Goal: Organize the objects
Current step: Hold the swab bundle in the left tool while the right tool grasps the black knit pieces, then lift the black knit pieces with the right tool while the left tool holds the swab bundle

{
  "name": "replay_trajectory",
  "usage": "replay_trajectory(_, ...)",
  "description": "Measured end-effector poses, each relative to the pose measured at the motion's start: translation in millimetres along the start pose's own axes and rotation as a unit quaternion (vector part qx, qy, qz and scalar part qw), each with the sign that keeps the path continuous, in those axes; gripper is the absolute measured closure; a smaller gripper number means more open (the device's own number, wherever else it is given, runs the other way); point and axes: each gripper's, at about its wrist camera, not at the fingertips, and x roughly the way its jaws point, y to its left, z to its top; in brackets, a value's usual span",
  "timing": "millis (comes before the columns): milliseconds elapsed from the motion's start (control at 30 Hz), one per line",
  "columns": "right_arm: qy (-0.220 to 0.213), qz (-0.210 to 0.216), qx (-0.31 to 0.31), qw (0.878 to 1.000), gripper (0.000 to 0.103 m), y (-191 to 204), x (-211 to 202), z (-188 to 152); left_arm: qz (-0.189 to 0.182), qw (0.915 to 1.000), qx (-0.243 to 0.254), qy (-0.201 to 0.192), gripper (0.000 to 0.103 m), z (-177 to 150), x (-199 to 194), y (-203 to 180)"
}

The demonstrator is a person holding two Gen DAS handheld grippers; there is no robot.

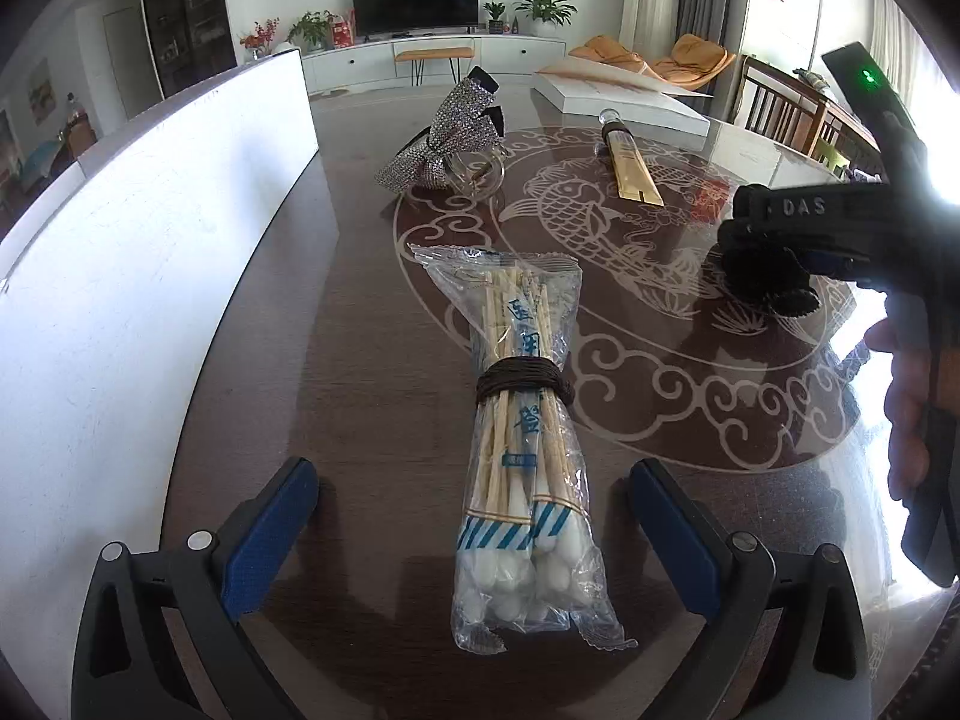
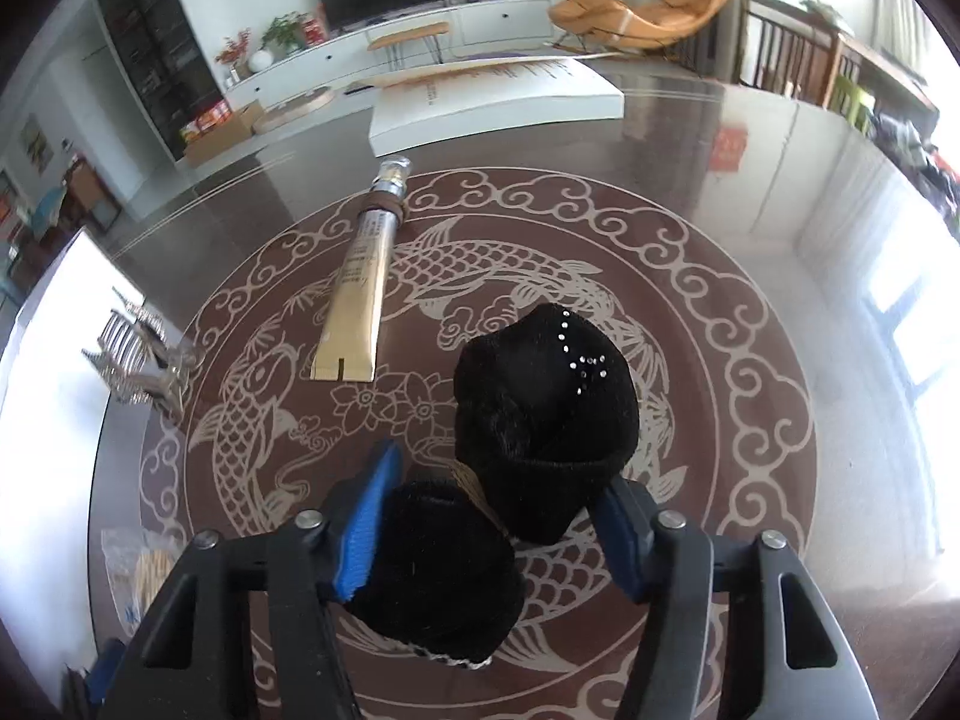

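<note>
The left claw (image 1: 474,531) stood wide open over the worktop (image 1: 360,360), its blue pads either side of the bagged cotton swabs (image 1: 522,450) without touching them. The right claw (image 2: 492,534) was partly closed on a pair of black socks (image 2: 540,420), pads pressing the fabric. Beyond the swabs lay a gold tube (image 1: 630,168) and a rhinestone bow clip (image 1: 444,144); the socks hung to their right.
</note>
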Motion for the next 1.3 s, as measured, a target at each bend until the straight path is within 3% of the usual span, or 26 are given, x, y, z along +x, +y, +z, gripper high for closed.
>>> replay_trajectory(133, -0.021, 0.017, -0.044, 0.999, 0.051, -15, -29, -47, 0.000, 1.0000, 0.000, 0.000, 0.000, 0, 0, 0)
replay_trajectory(300, -0.040, -0.001, -0.090, 0.995, 0.050, -33, -71, -113, 0.000, 1.0000, 0.000, 0.000, 0.000, 0, 1, 0)
replay_trajectory(333, -0.046, -0.005, -0.092, 0.995, 0.047, -37, -78, -123, 0.000, 1.0000, 0.000, 0.000, 0.000, 0, 1, 0)
replay_trajectory(367, -0.051, -0.013, -0.092, 0.994, 0.036, -39, -82, -132, 0.000, 1.0000, 0.000, 0.000, 0.000, 0, 1, 0)
replay_trajectory(400, -0.049, -0.022, -0.091, 0.994, 0.019, -41, -82, -137, 0.000, 1.0000, 0.000, 0.000, 0.000, 0, 1, 0)
replay_trajectory(467, -0.037, -0.032, -0.083, 0.995, 0.006, -43, -78, -143, 0.000, 1.0000, 0.000, 0.000, 0.000, 0, 1, 0)
replay_trajectory(633, -0.032, -0.032, -0.069, 0.997, 0.000, -47, -74, -142, 0.001, 1.0000, 0.000, 0.000, 0.000, 0, 0, -1)
replay_trajectory(1300, -0.033, -0.031, -0.071, 0.996, 0.000, -45, -74, -141, -0.004, 0.9999, 0.010, 0.008, 0.000, 1, 1, 0)
